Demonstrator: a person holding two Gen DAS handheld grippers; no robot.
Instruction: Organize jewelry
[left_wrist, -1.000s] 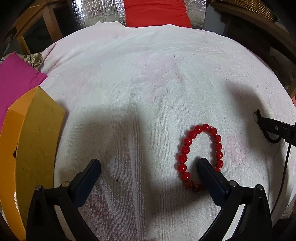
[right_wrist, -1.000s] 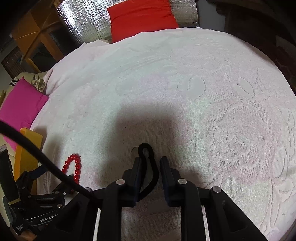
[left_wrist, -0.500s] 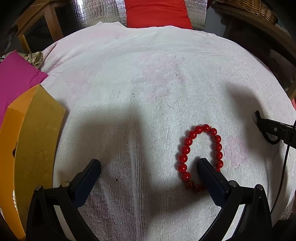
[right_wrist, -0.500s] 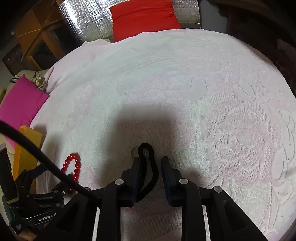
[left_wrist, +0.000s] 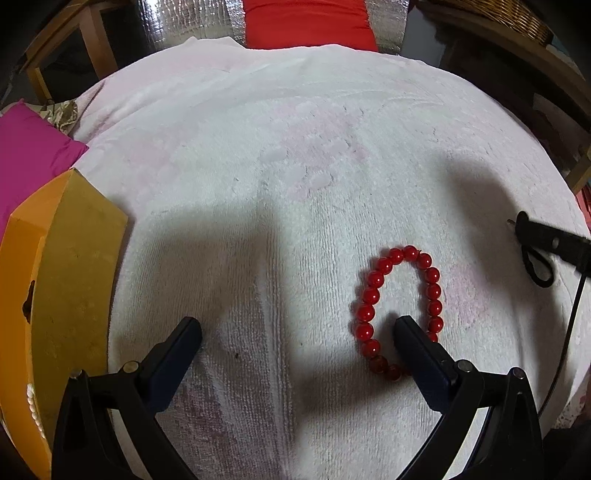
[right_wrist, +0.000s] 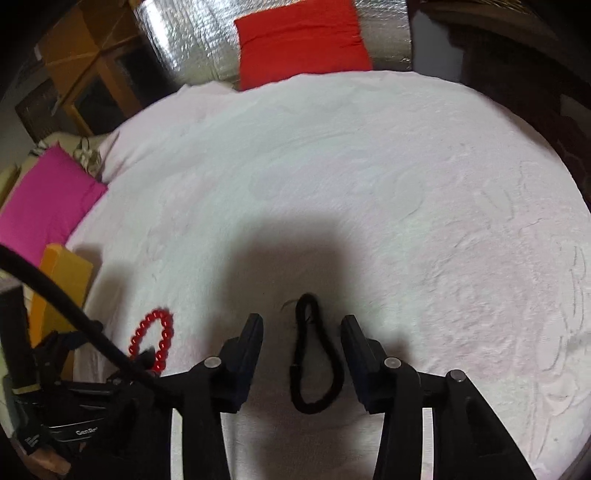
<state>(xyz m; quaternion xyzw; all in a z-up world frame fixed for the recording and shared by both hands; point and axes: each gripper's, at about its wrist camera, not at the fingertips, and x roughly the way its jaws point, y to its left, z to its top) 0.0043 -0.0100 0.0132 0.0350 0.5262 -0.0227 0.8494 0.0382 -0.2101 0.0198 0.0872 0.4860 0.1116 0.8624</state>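
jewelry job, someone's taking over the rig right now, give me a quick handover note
Right gripper: open; its jaws have just been opening, and the black cord loop lies loose on the white towel between them.
Left gripper: open and holding nothing, one finger poking inside the ring of the red bead bracelet, which lies flat on the towel.
Orange box: at the towel's left edge, with what look like pale beads at its near edge.
Done: cord loop set down.
Left: the bracelet and cord loop are both still out on the towel.
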